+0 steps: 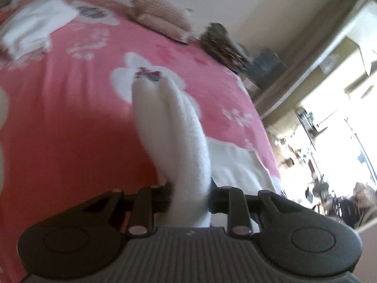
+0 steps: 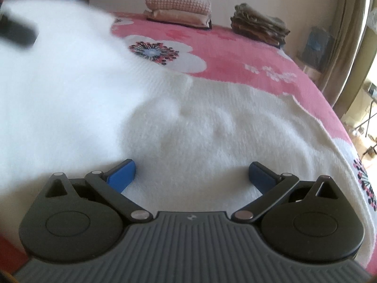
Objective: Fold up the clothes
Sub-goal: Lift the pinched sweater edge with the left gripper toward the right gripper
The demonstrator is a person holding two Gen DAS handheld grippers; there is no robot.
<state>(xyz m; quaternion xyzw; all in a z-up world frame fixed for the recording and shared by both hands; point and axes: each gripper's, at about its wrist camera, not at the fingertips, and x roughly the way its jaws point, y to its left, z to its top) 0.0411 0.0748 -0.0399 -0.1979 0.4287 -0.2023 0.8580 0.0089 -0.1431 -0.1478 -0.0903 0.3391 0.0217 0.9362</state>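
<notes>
Surface: a bed covered with a pink bedspread [image 2: 235, 44] printed with large white flowers with dark speckled centres. A wall runs along the far edge of the bed.

Against that wall: a folded stack topped by a pink knitted piece [image 2: 178, 9], and to its right a folded brown-olive stack [image 2: 259, 27]. In the left wrist view a folded white pile [image 1: 33, 26] lies on the far left of the bed.

Room, right side: a curtain [image 2: 348, 54] and a bright window area with cluttered shelves, blurred.

Task item: white knitted garment [image 2: 212, 136], spread over the near part of the bed.

Left claw [image 1: 188, 195]: clamped on a fold of the white garment, which rises in a narrow ridge above the bedspread.

Right claw [image 2: 192, 174]: blue pads apart, over the flat garment, nothing between them; contact with the cloth cannot be judged.
</notes>
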